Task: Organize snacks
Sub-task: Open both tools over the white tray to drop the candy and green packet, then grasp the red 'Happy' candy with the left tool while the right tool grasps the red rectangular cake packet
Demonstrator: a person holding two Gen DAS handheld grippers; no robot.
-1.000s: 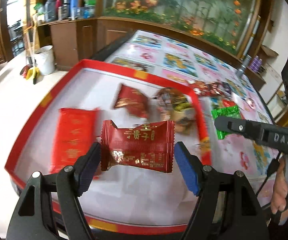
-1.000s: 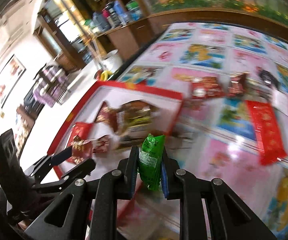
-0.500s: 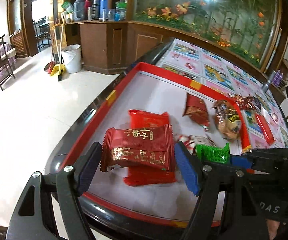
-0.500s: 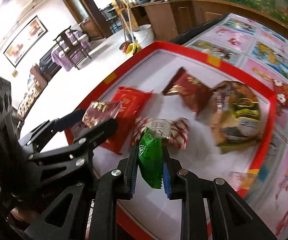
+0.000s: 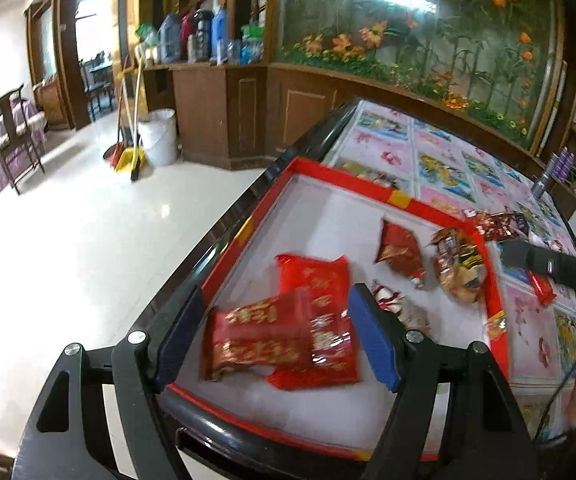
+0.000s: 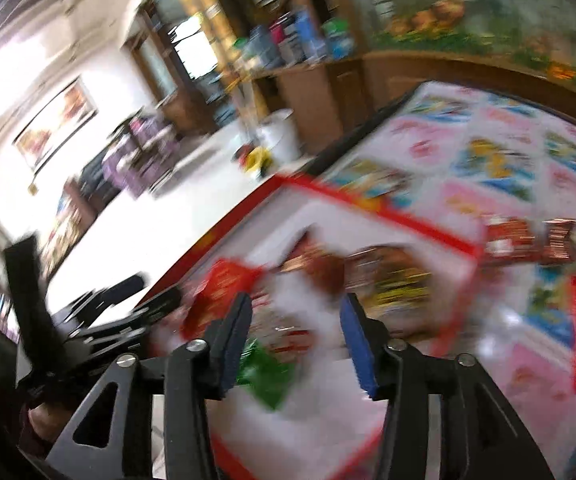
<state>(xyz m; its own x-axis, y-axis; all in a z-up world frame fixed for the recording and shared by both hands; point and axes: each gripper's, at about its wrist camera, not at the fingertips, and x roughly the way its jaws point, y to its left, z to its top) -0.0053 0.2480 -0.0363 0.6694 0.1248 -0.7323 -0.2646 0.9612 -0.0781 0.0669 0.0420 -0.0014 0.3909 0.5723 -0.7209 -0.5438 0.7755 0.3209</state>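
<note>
A white tray with a red rim (image 5: 343,178) holds several snacks. My left gripper (image 5: 275,312) hangs over its near corner. A dark red packet (image 5: 256,336) shows blurred and tilted between the fingers, resting over a bright red flat packet (image 5: 319,280). It stands clear of the right pad (image 5: 371,340). In the blurred right wrist view my right gripper (image 6: 295,320) has its jaws opening. The green packet (image 6: 268,376) is loose below them, close to the left pad (image 6: 236,344), over the tray (image 6: 387,216). The right gripper's finger (image 5: 547,268) reaches in from the right.
Also in the tray are a dark red pouch (image 5: 397,248), a brown bag (image 5: 459,268) and a red-white sweet (image 5: 391,300). More packets (image 5: 495,224) and a red bar (image 5: 541,288) lie on the flowered tablecloth (image 5: 447,168). The table's black edge (image 5: 216,256) drops to the floor on the left.
The right gripper has opened and let go of the green packet, which now sits lower over the tray. The dark red packet has come away from the left pads and tilted onto the bright red one.
</note>
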